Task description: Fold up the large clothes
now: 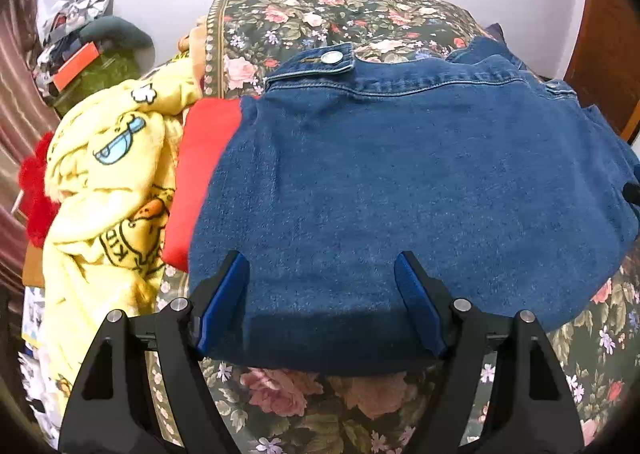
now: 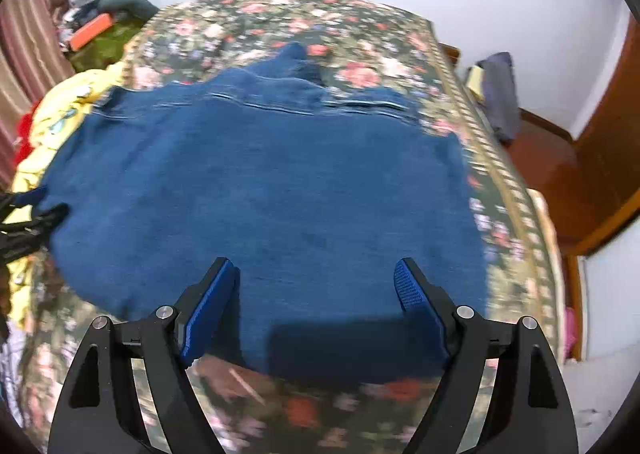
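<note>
While poised over the denim jacket (image 1: 400, 182) on the floral bedspread (image 1: 320, 406), left gripper (image 1: 320, 266) and right gripper (image 2: 316, 270) agape, empty, flanking its near hem, seemingly for the next fold.

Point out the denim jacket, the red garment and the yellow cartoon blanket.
denim jacket (image 1: 400, 174): left wrist view, middle of the flat blue panel.
red garment (image 1: 200, 158): left wrist view, exposed part beside the jacket.
yellow cartoon blanket (image 1: 108, 174): left wrist view, crumpled middle.

Denim jacket (image 1: 400, 174) spread mid-frame on the bedspread (image 1: 320, 18), overlapping a folded garment (image 1: 200, 166) at left, blanket (image 1: 108, 182) heaped further left
</note>
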The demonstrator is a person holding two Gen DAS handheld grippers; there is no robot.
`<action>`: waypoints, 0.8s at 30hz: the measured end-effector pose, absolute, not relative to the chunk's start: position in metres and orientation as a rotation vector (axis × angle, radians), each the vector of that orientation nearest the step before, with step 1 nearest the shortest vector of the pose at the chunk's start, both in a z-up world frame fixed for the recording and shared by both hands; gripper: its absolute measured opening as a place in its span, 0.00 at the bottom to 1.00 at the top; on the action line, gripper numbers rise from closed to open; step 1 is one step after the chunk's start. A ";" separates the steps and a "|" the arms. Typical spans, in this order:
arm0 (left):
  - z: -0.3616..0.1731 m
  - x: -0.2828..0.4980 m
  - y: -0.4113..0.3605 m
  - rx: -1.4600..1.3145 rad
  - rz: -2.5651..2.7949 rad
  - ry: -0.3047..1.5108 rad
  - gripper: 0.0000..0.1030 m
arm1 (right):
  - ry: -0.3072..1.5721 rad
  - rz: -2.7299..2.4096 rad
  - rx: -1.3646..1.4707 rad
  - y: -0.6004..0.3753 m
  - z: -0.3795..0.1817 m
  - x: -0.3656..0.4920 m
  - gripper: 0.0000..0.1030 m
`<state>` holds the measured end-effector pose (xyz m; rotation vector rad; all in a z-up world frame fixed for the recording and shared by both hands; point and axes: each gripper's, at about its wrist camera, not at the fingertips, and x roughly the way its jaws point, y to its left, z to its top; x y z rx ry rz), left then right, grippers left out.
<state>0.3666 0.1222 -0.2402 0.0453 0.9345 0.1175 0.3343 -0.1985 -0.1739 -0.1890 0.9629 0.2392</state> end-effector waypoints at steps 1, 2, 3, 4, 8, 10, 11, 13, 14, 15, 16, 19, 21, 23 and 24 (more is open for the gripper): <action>-0.240 0.365 0.123 0.037 0.119 0.930 0.74 | 0.962 0.222 -0.196 -0.203 -0.175 0.334 0.77; -0.240 0.363 0.123 0.036 0.123 0.925 0.74 | 0.959 0.218 -0.197 -0.207 -0.175 0.332 0.77; -0.240 0.362 0.123 0.035 0.127 0.921 0.74 | 0.958 0.222 -0.191 -0.210 -0.175 0.330 0.78; -0.239 0.359 0.122 0.031 0.135 0.912 0.74 | 0.955 0.226 -0.187 -0.211 -0.175 0.328 0.78; -0.235 0.351 0.124 0.003 0.147 0.893 0.74 | 0.944 0.223 -0.206 -0.211 -0.173 0.321 0.78; -0.227 0.345 0.129 -0.027 0.160 0.876 0.74 | 0.941 0.220 -0.236 -0.203 -0.171 0.321 0.77; -0.224 0.342 0.131 -0.035 0.167 0.869 0.74 | 0.942 0.229 -0.235 -0.202 -0.170 0.321 0.77; -0.214 0.334 0.141 -0.080 0.164 0.843 0.74 | 0.936 0.264 -0.208 -0.197 -0.164 0.320 0.77; -0.212 0.331 0.145 -0.097 0.158 0.839 0.74 | 0.928 0.281 -0.191 -0.195 -0.160 0.319 0.77; -0.210 0.326 0.153 -0.137 0.152 0.836 0.74 | 0.919 0.295 -0.180 -0.192 -0.157 0.318 0.77; -0.209 0.323 0.159 -0.167 0.147 0.839 0.74 | 0.909 0.311 -0.169 -0.187 -0.154 0.317 0.77; -0.219 0.317 0.176 -0.305 0.105 0.890 0.74 | 0.887 0.360 -0.152 -0.170 -0.148 0.317 0.78; -0.232 0.315 0.184 -0.408 0.080 0.923 0.74 | 0.890 0.382 -0.156 -0.159 -0.153 0.319 0.78; -0.244 0.314 0.186 -0.496 0.055 0.949 0.74 | 0.917 0.394 -0.172 -0.149 -0.163 0.322 0.78; -0.248 0.313 0.186 -0.527 0.042 0.955 0.74 | 0.938 0.402 -0.183 -0.144 -0.169 0.323 0.78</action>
